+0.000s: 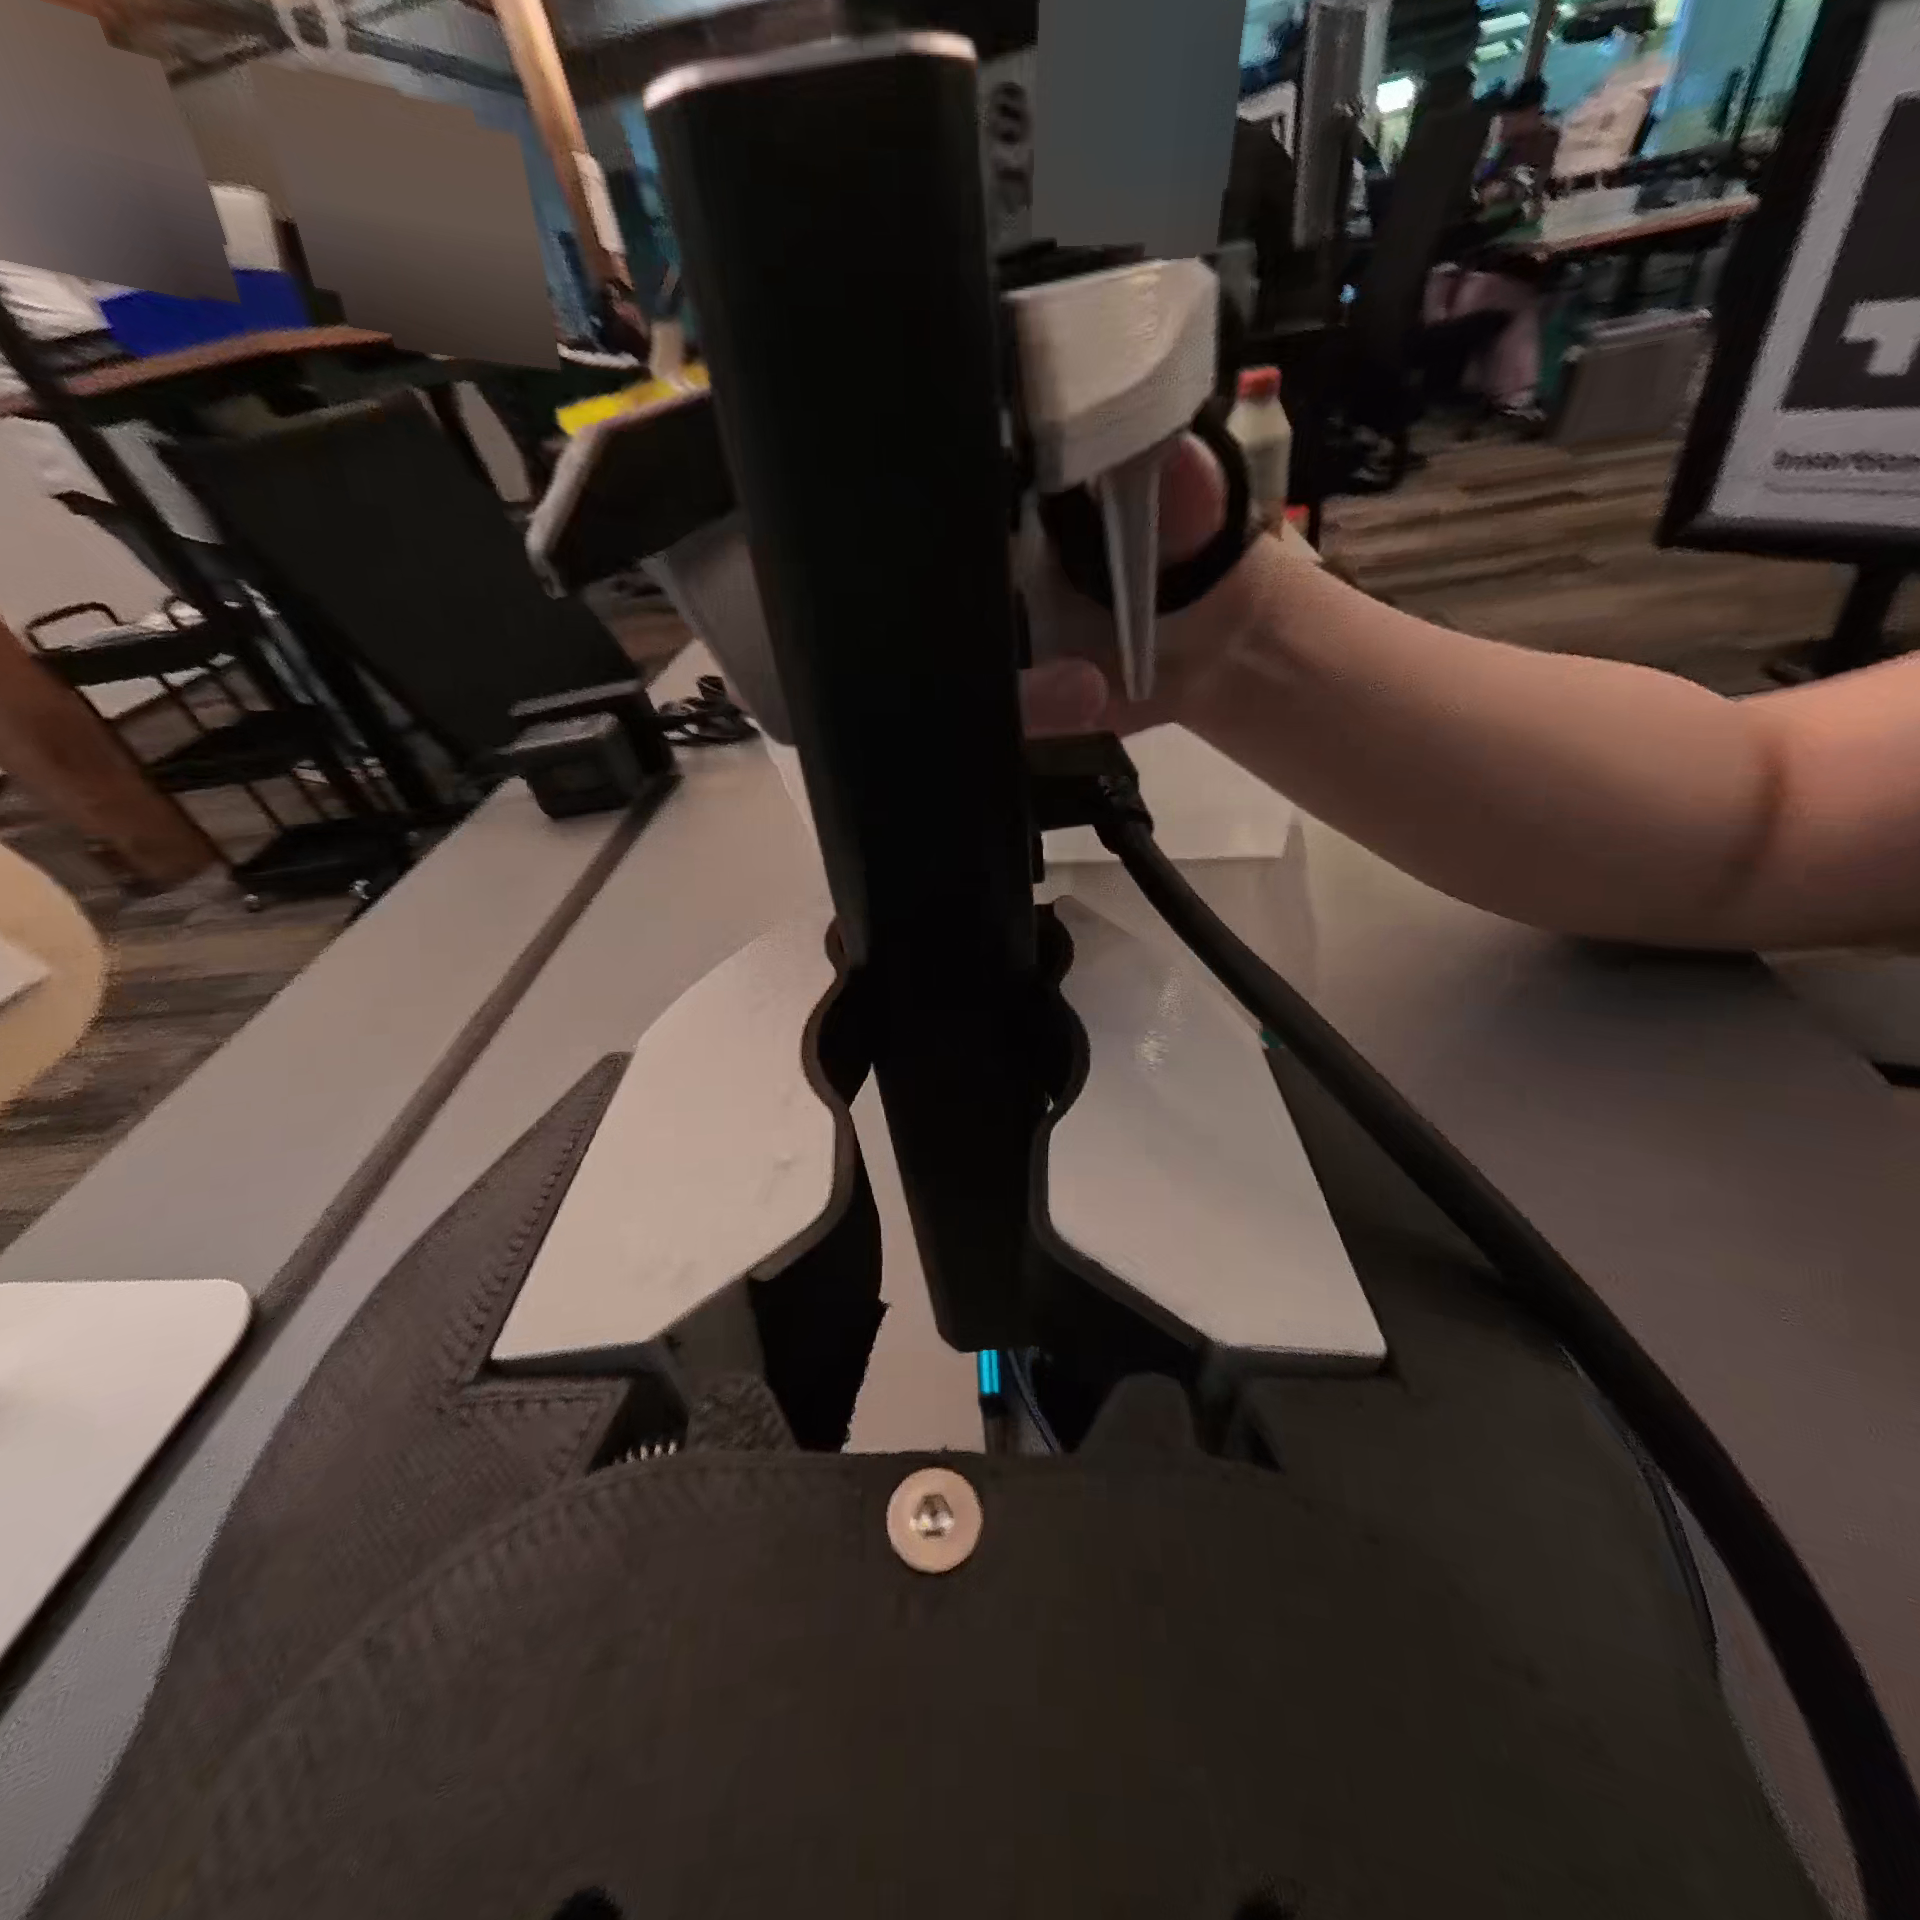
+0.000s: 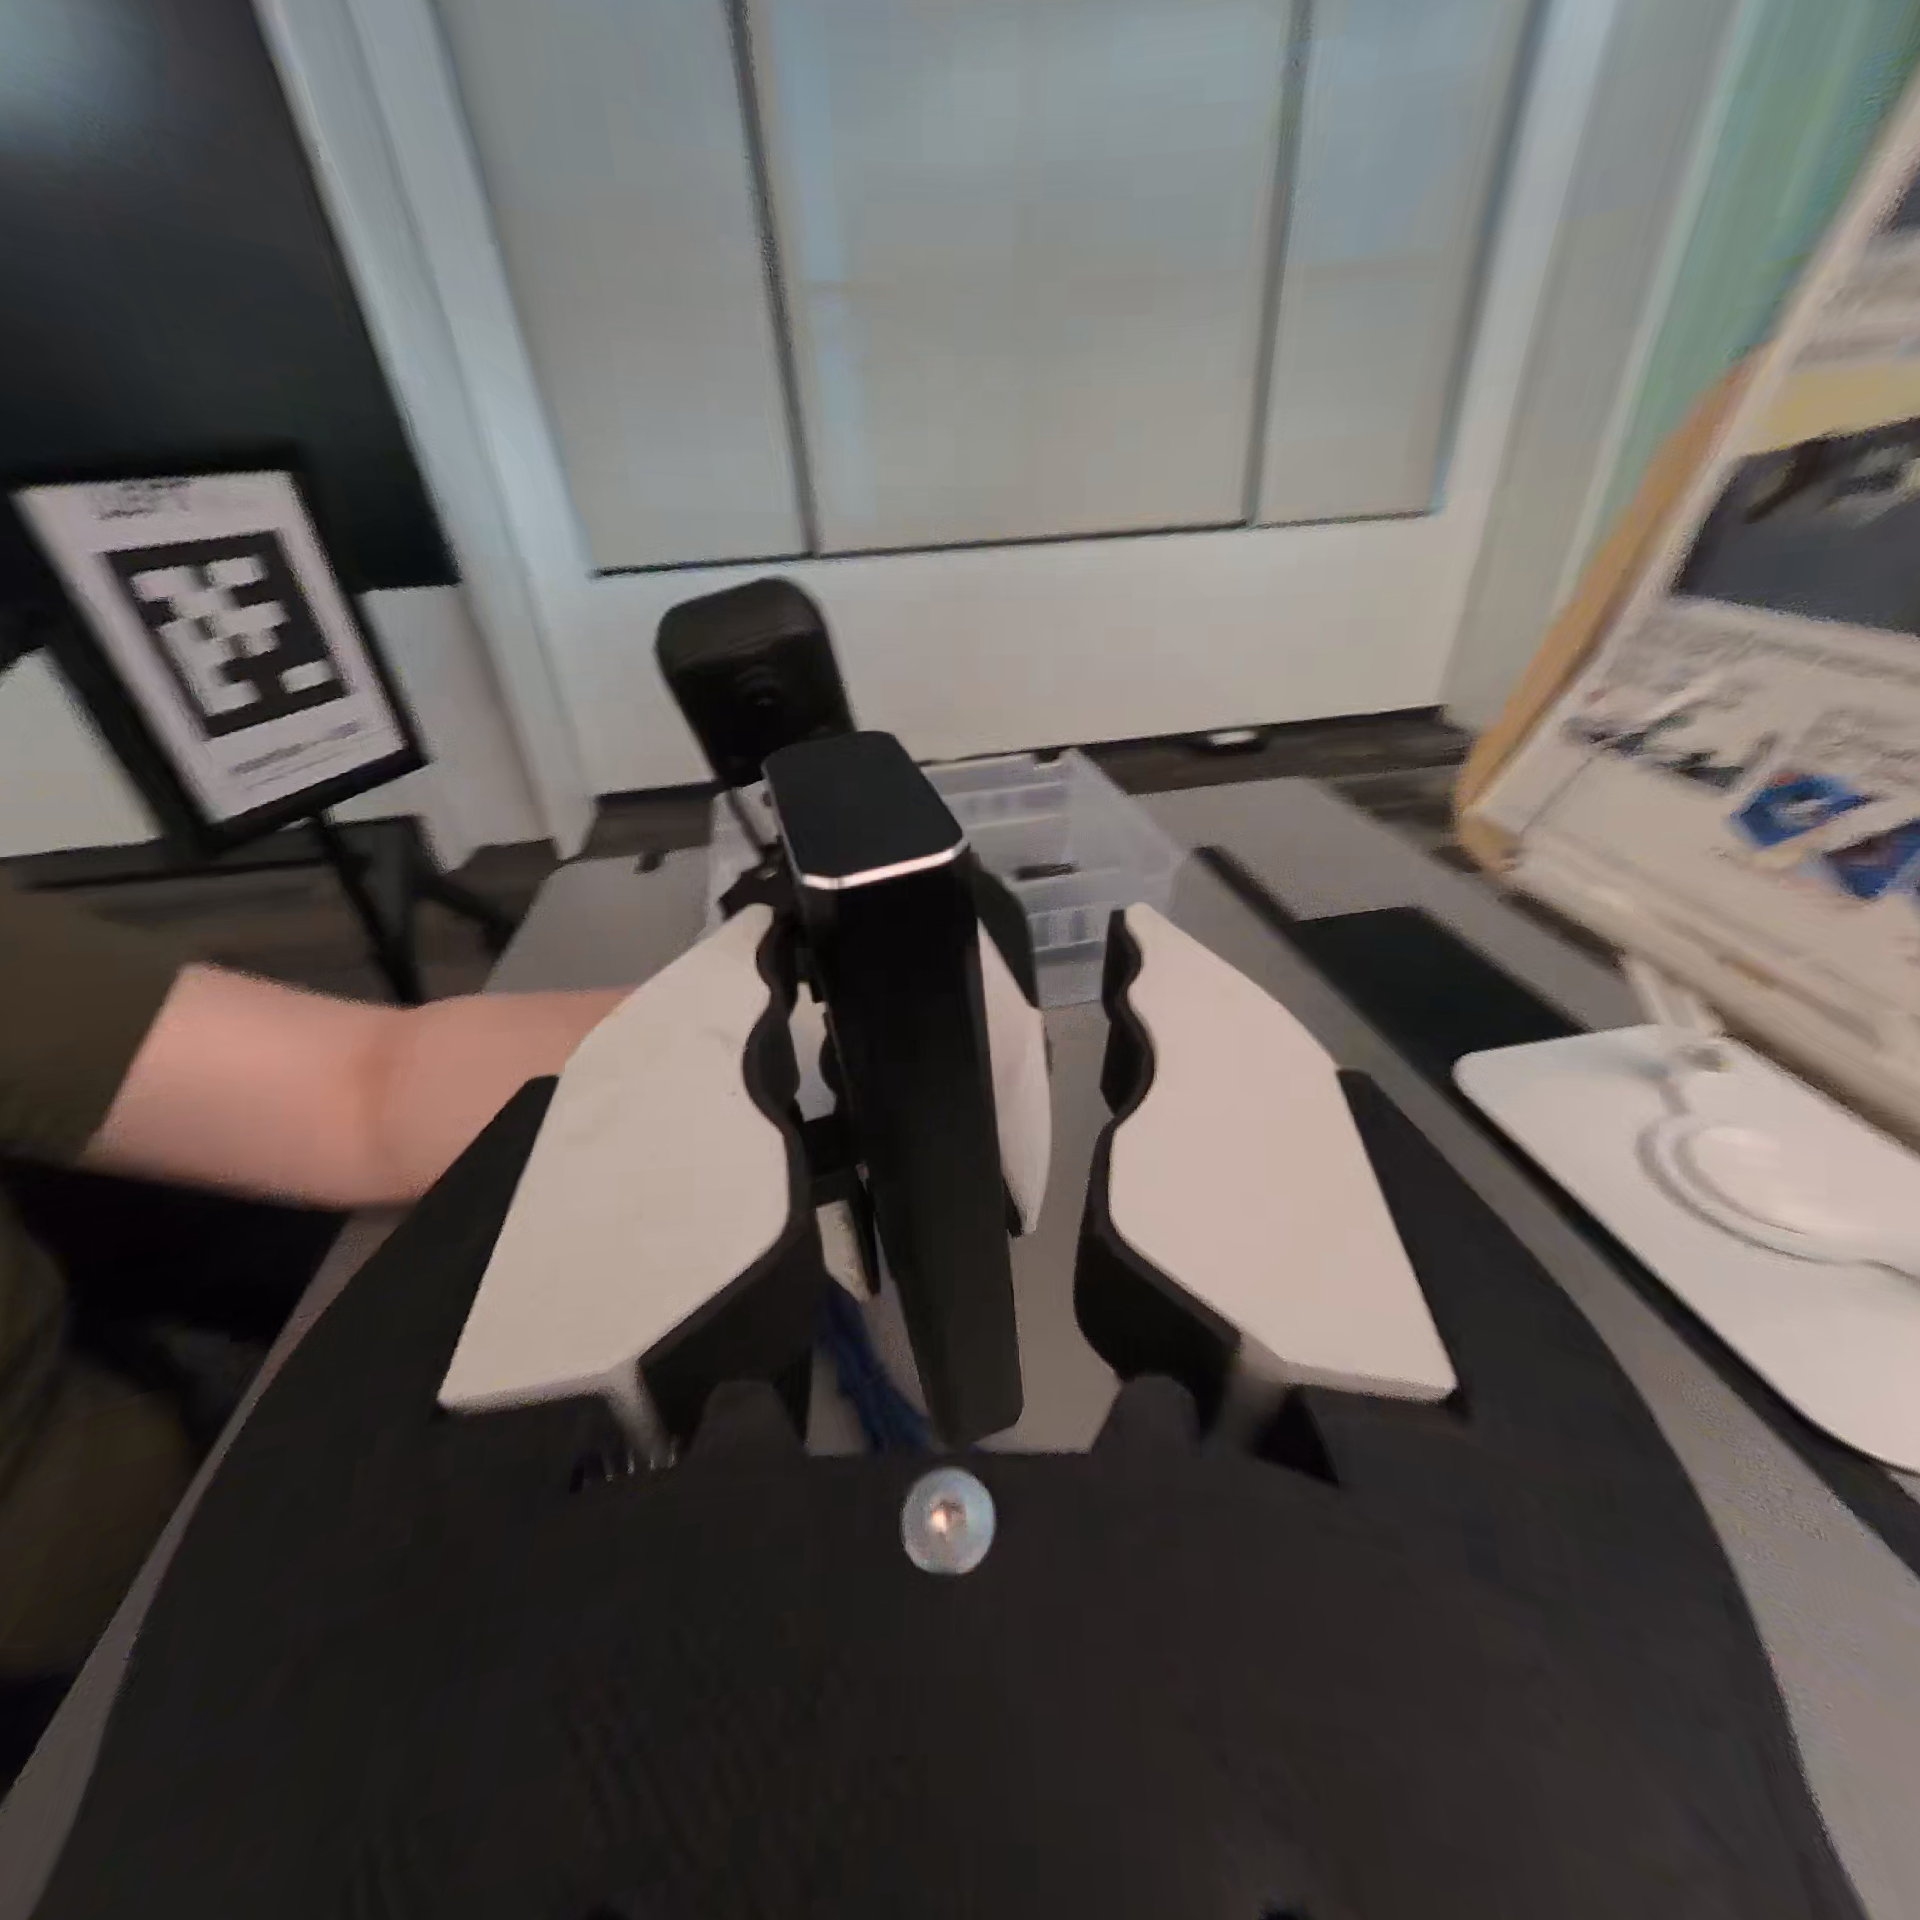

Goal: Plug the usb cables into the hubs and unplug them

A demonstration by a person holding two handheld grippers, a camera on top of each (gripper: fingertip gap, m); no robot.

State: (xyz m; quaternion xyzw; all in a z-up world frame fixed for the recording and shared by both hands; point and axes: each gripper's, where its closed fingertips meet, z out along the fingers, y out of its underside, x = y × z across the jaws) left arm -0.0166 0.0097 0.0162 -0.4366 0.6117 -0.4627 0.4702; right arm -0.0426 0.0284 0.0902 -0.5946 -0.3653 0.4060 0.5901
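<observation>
Clear bin (image 2: 1101, 831), contents unclear, hub (image 1: 883, 727) gripped

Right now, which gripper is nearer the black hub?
Left. The left gripper is shut on the hub, fingers pressing both its sides. The right gripper is open, a finger either side of the hub, apparently not touching.

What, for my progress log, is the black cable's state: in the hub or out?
In, apparently: the black cable ends flush in the hub's side.

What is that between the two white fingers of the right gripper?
The black hub sits in the gap of the open right gripper; the right wrist view shows it.
</observation>
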